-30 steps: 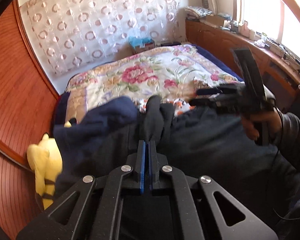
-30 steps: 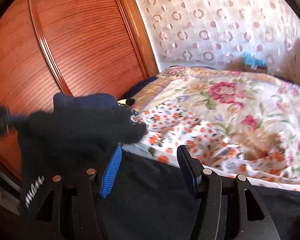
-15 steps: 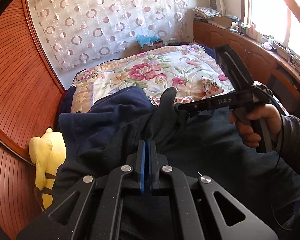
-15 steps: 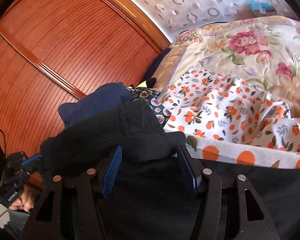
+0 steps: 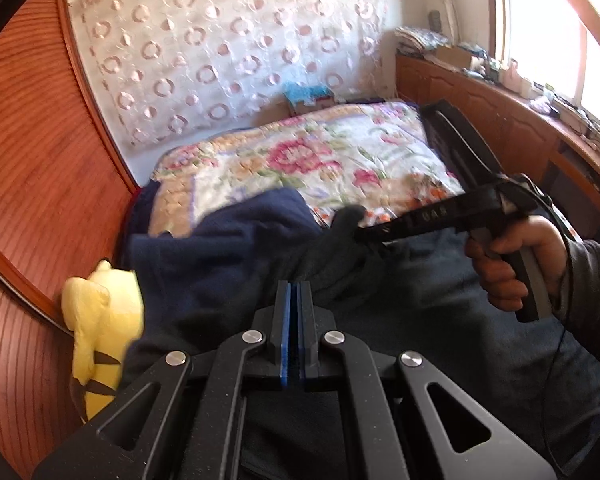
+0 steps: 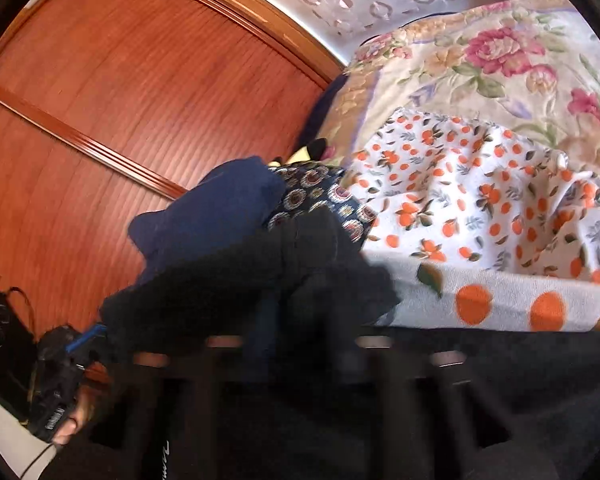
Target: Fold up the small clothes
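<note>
On the near end of the bed [image 5: 372, 160], over its floral quilt, lies a heap of clothes, and the black garment [image 5: 340, 248] being folded sits at the front of that heap, bunched into a raised ridge between the two tools. From the left wrist view, the left gripper [image 5: 293, 286] has its blue-lined jaws pressed together, with dark cloth lying right at their tips (whether any of it is pinched there I cannot tell). The right gripper [image 5: 358, 236], held in a hand [image 5: 512, 260] in a grey sleeve, reaches in from the right, its tip at the upper end of the ridge; its jaws have just been closing, and in its own blurred view they sit clamped together on a fold of the black garment [image 6: 300, 288]. A navy garment [image 5: 220, 248] lies to the left of the black one, and a white cloth with orange print [image 6: 480, 200] is spread beyond. A yellow plush toy [image 5: 96, 320] leans by the wooden wardrobe [image 5: 32, 180].
</note>
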Available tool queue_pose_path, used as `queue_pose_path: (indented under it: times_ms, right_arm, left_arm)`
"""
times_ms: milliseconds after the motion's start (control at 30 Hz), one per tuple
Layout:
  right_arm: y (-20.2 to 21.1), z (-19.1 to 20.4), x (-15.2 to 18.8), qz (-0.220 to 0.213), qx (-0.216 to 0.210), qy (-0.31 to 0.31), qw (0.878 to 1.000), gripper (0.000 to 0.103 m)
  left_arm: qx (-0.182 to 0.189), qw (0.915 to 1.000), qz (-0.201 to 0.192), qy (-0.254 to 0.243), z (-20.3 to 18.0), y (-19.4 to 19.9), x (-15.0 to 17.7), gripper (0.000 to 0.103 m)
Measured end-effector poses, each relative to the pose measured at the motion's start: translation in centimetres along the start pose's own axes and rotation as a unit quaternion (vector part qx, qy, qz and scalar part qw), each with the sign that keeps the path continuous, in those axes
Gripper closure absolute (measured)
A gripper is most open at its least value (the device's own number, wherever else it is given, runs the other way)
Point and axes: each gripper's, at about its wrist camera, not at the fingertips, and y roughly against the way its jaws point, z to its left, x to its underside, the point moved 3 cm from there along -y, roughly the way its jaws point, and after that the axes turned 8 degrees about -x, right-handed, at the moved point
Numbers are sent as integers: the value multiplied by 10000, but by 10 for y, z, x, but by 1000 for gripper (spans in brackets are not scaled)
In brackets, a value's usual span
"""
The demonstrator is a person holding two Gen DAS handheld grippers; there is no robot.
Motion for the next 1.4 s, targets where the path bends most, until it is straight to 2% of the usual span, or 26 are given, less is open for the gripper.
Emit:
queue_pose_path:
  times_ms: [167,300,367,500,600,667,767,800,867,933,1033,1067,1100,1233,1300,1333,1400]
  right_arm:
    - [40,37,-13,-757,203,739,9942,98]
    - [64,68,-10,-1075,331,1391,9839,98]
    - [71,83,-2,-1140,449,1739,9771,98]
    - [70,93,36,-825,444,2112,9730,98]
    - [58,84,71,-375,703,2256,9710,98]
    - [47,75,89,-122,812,2270,9704,98]
    - [34,68,99,42,940,2216,9706,98]
    - [32,67,99,69,935,2181,9714,98]
    - [31,68,94,104,929,2113,9729,96]
    - [34,70,90,124,908,2085,9737,90]
    - [49,74,94,42,893,2069,9743,71]
    - [52,73,95,17,885,2041,9749,61]
    - [54,71,95,-15,889,2005,9756,57]
    - [60,55,94,-135,1030,1808,9780,56]
    - [61,52,93,-172,1065,1765,9784,56]
    - [62,51,93,-202,1081,1751,9784,56]
    - [63,52,93,-228,1075,1718,9790,56]
  left_arm:
    - [-424,9985,-302,168,20,3,-16,99]
    - [-611,9966,-394,394,38,2,-16,99]
    - [-567,9966,-360,485,43,2,-11,99]
    - [-304,9980,-207,508,40,8,5,99]
    - [-96,9988,-133,454,33,20,17,99]
    - [-134,9988,-150,448,30,30,20,99]
    - [-15,9987,-230,447,27,43,15,97]
    - [7,9988,-251,412,25,45,12,93]
    - [42,9989,-335,312,19,47,4,51]
    - [122,9988,-405,232,12,45,-4,44]
    - [219,9989,-401,83,-5,34,-21,42]
    - [233,9990,-391,15,-12,28,-27,42]
    - [264,9990,-346,-32,-16,24,-31,42]
    - [661,9973,260,-191,-40,-14,-50,42]
    - [717,9951,573,-359,-52,-34,-54,44]
    - [719,9932,778,-483,-59,-45,-54,49]
    - [731,9885,1129,-694,-71,-64,-49,50]
